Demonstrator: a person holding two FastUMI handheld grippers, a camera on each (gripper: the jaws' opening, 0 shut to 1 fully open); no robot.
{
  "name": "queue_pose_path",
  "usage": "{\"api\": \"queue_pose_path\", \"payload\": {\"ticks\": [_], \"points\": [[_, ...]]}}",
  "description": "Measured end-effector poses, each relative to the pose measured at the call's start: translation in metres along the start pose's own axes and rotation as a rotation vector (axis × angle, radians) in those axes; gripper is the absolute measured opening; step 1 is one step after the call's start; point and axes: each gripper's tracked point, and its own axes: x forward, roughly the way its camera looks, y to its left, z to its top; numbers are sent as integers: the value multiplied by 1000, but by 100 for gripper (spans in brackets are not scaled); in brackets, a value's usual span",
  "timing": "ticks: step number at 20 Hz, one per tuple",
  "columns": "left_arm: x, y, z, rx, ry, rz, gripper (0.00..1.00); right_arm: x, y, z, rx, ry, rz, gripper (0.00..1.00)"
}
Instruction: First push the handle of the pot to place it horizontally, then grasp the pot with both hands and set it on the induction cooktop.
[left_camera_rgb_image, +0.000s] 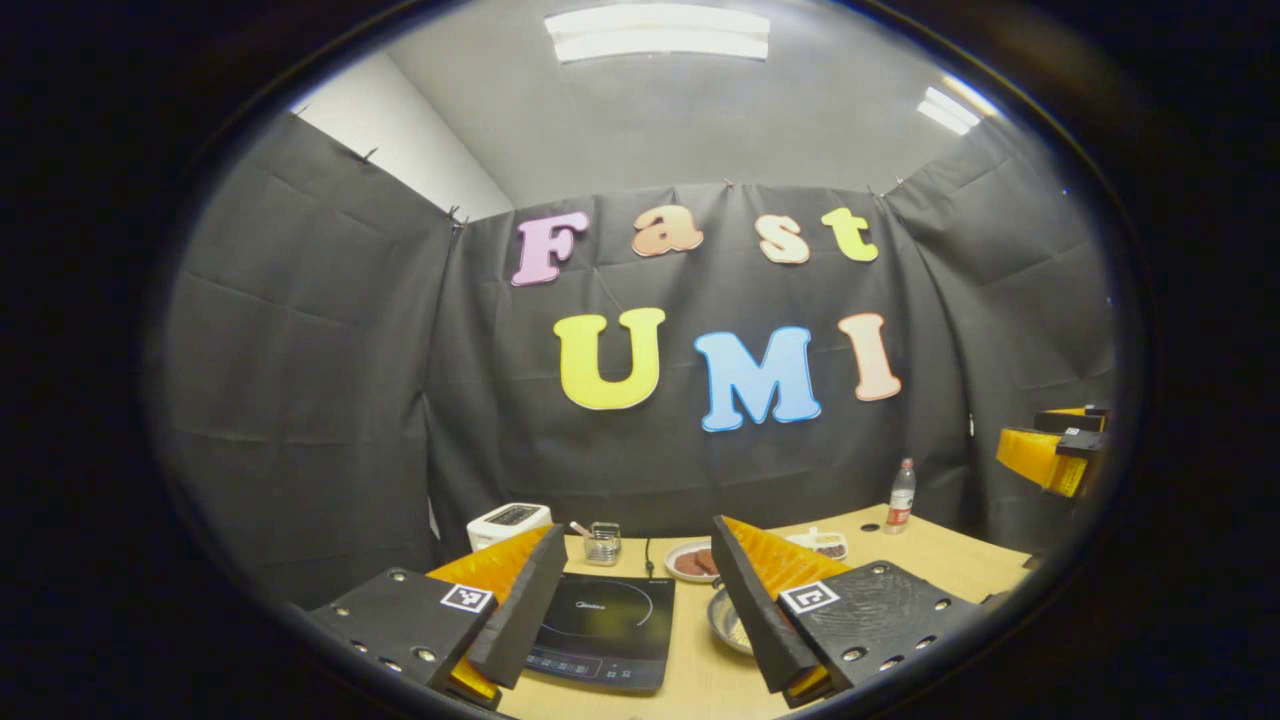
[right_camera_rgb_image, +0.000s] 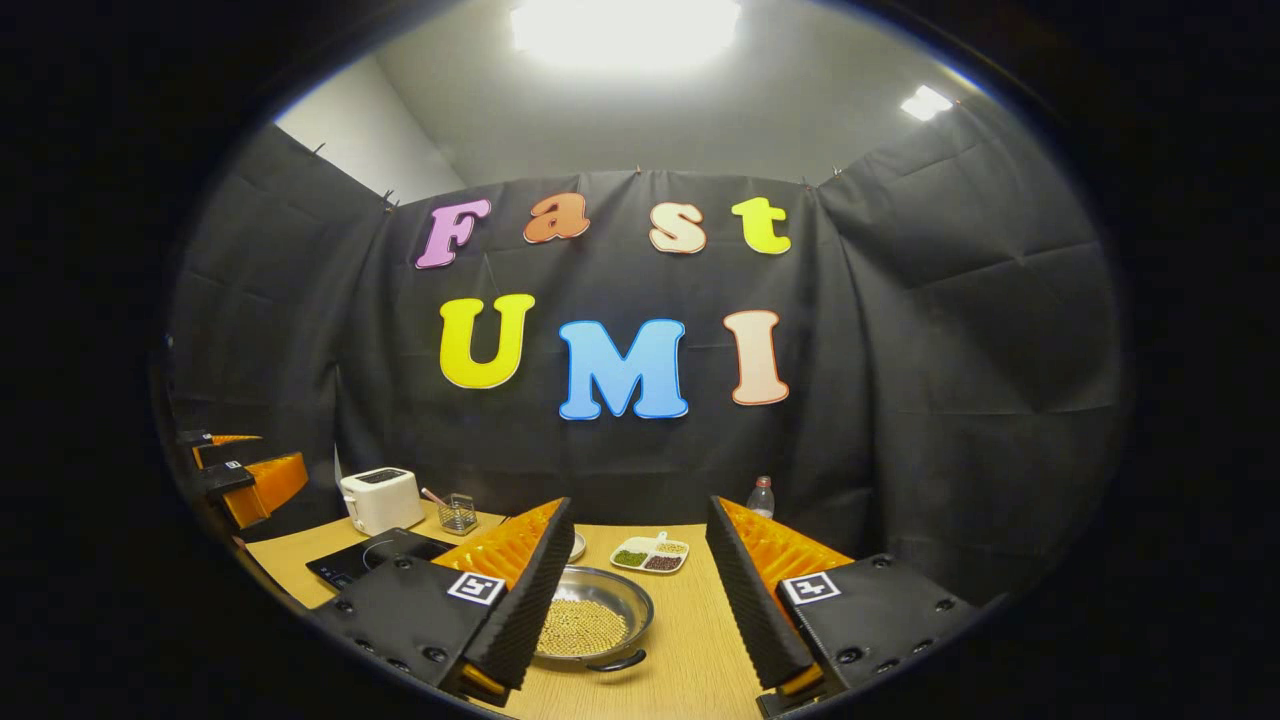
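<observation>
Barely begun, apparently: both grippers, left (left_camera_rgb_image: 634, 600) and right (right_camera_rgb_image: 635, 590), spread apart and holding nothing, pot (right_camera_rgb_image: 592, 622) on the table right of the cooktop (left_camera_rgb_image: 606, 630), handle near, lifting still ahead.

The pot (right_camera_rgb_image: 590, 618) is a shallow, round metal pan with a shiny rim, sitting upright on the wooden tabletop (right_camera_rgb_image: 690, 640). It holds a bed of small yellowish beads or grains that covers its bottom. A dark, curved handle (right_camera_rgb_image: 617, 662) shows at its near edge in the right gripper view. In the left gripper view only part of the pot's (left_camera_rgb_image: 728, 620) rim and inside is visible. The induction cooktop (left_camera_rgb_image: 605, 630) is a flat black rectangular slab with a thin white ring marked on its glass top and a control strip along its near edge. It lies flat on the tabletop, nothing resting on it, beside the pot with a strip of bare wood between them.
</observation>
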Motion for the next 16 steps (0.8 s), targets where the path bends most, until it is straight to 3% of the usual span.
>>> {"api": "queue_pose_path", "payload": {"ticks": [3, 5, 8, 9, 10, 12, 13, 15, 16], "points": [[-1, 4, 0, 2, -1, 6, 86, 0, 2, 1, -15, -1, -2, 73], [-2, 7, 3, 5, -6, 9, 86, -1, 4, 1, -14, -6, 1, 57], [-3, 10, 5, 8, -15, 12, 86, -1, 9, -3, -6, 15, 21, 54], [-2, 11, 7, 7, -17, 13, 86, 2, 10, -4, 0, 14, 23, 35], [-2, 12, 7, 6, -19, 14, 86, 0, 13, -3, 2, 17, 32, 30], [-1, 14, 8, 3, -23, 13, 86, -2, 21, -6, -6, 31, 56, 29], [1, 15, 10, 4, -27, 13, 86, 1, 19, -7, -14, 23, 18, 21], [0, 20, 11, 10, -32, 17, 86, 0, 21, -4, -5, 8, 27, 4], [0, 23, 11, 6, -34, 18, 86, 0, 25, -8, -10, 20, 32, 4]]}}
